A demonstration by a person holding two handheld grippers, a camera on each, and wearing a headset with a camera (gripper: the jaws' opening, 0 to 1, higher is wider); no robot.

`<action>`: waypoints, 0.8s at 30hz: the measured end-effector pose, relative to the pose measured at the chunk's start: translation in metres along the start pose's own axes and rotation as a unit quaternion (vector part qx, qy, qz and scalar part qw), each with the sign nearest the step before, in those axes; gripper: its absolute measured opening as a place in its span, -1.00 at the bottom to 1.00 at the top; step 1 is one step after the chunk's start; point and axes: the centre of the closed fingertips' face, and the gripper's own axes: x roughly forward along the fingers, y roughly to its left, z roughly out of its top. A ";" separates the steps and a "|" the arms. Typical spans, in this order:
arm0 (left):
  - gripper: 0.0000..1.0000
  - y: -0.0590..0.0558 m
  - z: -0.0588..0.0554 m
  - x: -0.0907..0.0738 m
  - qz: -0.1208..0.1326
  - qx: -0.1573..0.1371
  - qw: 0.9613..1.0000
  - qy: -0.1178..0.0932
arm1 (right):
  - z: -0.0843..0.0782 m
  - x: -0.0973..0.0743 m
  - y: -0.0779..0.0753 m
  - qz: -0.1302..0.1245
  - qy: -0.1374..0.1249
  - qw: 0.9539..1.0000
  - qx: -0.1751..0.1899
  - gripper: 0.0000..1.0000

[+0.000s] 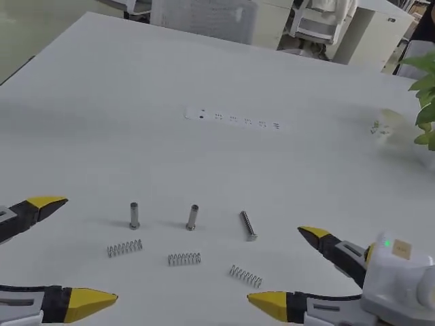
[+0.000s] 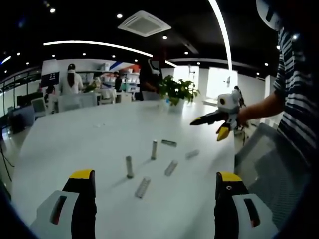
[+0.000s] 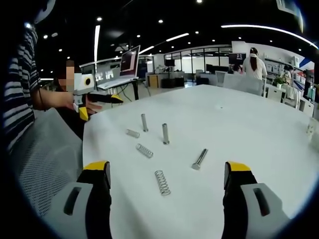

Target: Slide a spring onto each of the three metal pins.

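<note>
On the white table (image 1: 102, 102), two metal pins stand upright, one on the left (image 1: 134, 215) and one in the middle (image 1: 192, 217). A third pin (image 1: 247, 225) lies on its side to their right. Three loose springs lie in front of them: left (image 1: 124, 248), middle (image 1: 184, 258) and right (image 1: 245, 276). My left gripper (image 1: 88, 248) is open at the near left and holds nothing. My right gripper (image 1: 275, 265) is open at the near right, close to the right spring, also holding nothing. The pins (image 2: 129, 167) (image 3: 165, 134) sit ahead of each gripper's jaws.
A flush socket strip (image 1: 231, 119) is set in the table beyond the pins. A green plant (image 1: 425, 102) and a small clear item (image 1: 384, 125) sit at the far right. Office chairs (image 1: 204, 17) stand behind the table's far edge.
</note>
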 end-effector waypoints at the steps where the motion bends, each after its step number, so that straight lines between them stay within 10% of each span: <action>1: 0.95 0.000 0.000 0.000 0.000 0.000 1.000 0.000 | 0.000 0.000 -0.001 0.000 0.000 1.000 0.000 0.89; 24: 0.92 0.001 -0.003 -0.003 0.002 -0.005 1.000 0.004 | 0.026 0.021 -0.024 -0.006 0.024 1.000 -0.001 0.57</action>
